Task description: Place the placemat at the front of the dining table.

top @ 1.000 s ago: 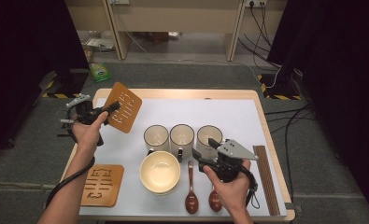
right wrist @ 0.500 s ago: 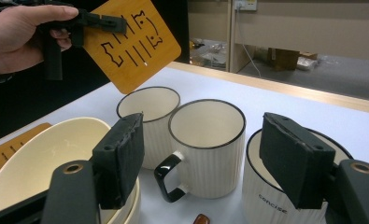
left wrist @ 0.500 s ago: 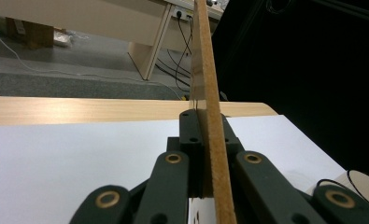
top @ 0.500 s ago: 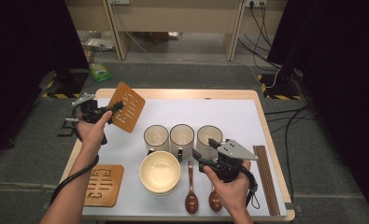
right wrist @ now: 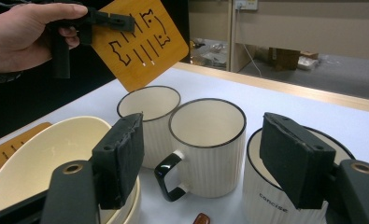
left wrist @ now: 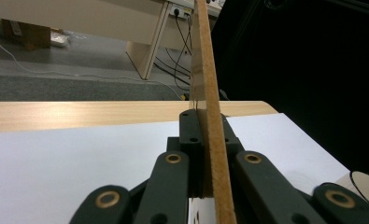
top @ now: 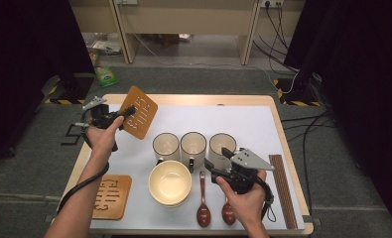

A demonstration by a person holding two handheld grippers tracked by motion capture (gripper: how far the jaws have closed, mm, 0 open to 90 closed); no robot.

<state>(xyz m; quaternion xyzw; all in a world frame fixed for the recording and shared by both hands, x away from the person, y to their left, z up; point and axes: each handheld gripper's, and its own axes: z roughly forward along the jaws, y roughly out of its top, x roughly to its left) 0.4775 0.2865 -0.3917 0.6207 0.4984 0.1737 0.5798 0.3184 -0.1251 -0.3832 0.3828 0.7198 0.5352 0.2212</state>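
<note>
Clamping wooden trivet (top: 140,112) edge-on between left gripper (top: 125,113) fingers; right gripper (top: 217,159) fingers wide.

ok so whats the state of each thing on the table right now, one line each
left gripper: shut on raised coaster
raised coaster: lifted off table, tilted
right gripper: open, holding nothing
flat coaster: lying flat on the table
three mugs: upright, empty
bowl: upright, empty
two spoons: lying flat
chopsticks: lying flat at the table's right edge
</note>
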